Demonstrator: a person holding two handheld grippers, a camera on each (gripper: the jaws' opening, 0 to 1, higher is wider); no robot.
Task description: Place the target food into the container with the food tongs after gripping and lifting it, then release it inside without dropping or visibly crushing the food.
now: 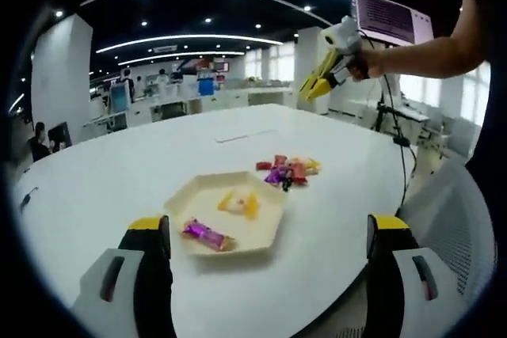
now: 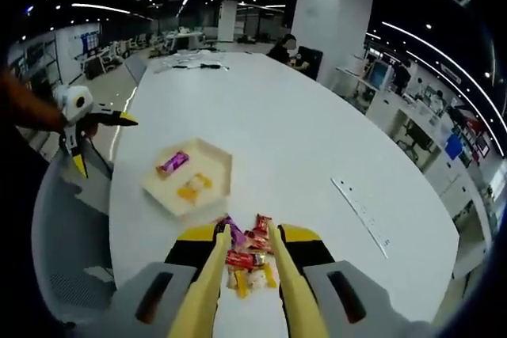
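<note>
Wrapped sweets [image 2: 249,259]: loose pile on the white table [image 2: 317,156] beside the tray [image 2: 218,172], directly between the tong arms [image 2: 247,279] held shut in the right gripper [image 2: 247,275]; left gripper [image 1: 269,243], wide open and empty, farther off.

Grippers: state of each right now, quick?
Left gripper: open, jaws wide apart, holding nothing, above the tray.
Right gripper: shut on yellow tongs; tong tips open around the candy pile.
</note>
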